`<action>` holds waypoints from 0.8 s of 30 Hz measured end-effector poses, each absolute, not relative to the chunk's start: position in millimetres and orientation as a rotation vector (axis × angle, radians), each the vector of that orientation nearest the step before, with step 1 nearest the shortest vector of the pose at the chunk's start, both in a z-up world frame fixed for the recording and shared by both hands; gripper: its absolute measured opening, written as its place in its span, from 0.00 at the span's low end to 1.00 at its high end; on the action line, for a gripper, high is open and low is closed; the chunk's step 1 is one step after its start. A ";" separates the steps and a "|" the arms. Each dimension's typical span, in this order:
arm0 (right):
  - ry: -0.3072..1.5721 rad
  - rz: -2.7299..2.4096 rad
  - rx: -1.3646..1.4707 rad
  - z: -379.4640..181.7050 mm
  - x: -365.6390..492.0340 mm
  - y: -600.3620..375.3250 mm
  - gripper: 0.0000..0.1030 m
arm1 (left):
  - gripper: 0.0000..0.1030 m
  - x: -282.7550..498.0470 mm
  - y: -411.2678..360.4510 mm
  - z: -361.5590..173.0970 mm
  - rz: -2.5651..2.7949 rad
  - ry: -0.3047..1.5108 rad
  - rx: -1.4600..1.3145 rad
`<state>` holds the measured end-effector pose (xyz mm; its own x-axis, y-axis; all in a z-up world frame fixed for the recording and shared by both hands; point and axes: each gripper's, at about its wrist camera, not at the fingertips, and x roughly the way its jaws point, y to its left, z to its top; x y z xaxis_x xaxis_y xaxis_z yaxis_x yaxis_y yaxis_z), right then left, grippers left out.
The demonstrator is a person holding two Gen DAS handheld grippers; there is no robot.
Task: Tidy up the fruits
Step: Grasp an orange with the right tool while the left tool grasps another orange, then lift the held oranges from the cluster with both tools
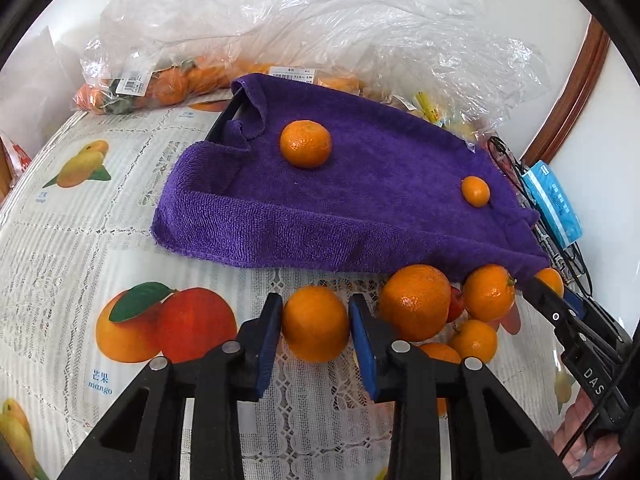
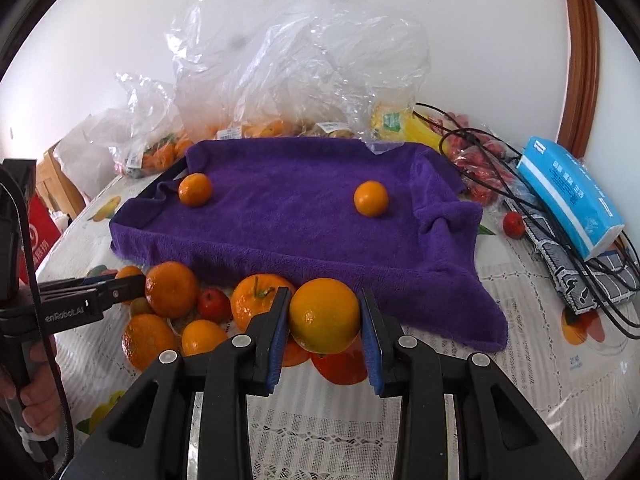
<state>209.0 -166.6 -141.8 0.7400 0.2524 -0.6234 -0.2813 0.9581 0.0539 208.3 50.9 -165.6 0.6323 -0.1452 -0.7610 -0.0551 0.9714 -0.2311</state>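
The tabletop [image 1: 52,240] wears a lace cloth printed with mangoes, and clear plastic bags [image 2: 280,60] of fruit are heaped along its far edge at 12 o'clock. A purple towel [image 2: 288,216] lies draped over a tray [image 1: 224,118] in the middle of both views, only a dark corner of the tray showing at 11 o'clock of the towel. At 3 o'clock of the towel in the right wrist view sit a blue tissue pack [image 2: 568,196] and black cables [image 2: 520,184]. Two oranges rest on the towel, well apart: the left orange [image 2: 195,189] near its 10 o'clock corner, and the right orange [image 2: 371,198] toward 2 o'clock. A pile of loose oranges [image 2: 172,290] lies on the tabletop just at the towel's near edge, at 7 o'clock of it, with a small red fruit [image 2: 214,305] among them. The right tool [image 2: 324,320] has its blue pads pressed on either side of a yellow-orange fruit [image 2: 324,316], held in front of the towel's near edge. The left tool [image 1: 316,324] has its pads against both sides of a mandarin [image 1: 316,324] at the 9 o'clock end of the pile; whether that fruit still rests on the tabletop I cannot tell. A hand [image 2: 36,376] grips the left tool's handle at 8 o'clock of the right wrist view
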 end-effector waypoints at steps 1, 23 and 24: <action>0.677 0.297 -0.046 -142.5 208.1 -166.0 0.32 | 0.30 208.9 50.4 -165.7 -0.053 0.888 -0.240; 0.669 0.342 -0.040 -150.3 204.7 -161.8 0.32 | 0.30 202.9 41.6 -168.0 0.012 0.851 -0.142; 0.669 0.341 -0.039 -150.2 204.8 -161.9 0.32 | 0.30 202.8 40.3 -168.1 0.016 0.850 -0.134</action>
<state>204.8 -161.9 -150.2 0.7311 0.2976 -0.6140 -0.3225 0.9437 0.0735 202.8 40.3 -168.1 0.6602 -0.0398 -0.7500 -0.0671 0.9915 -0.1116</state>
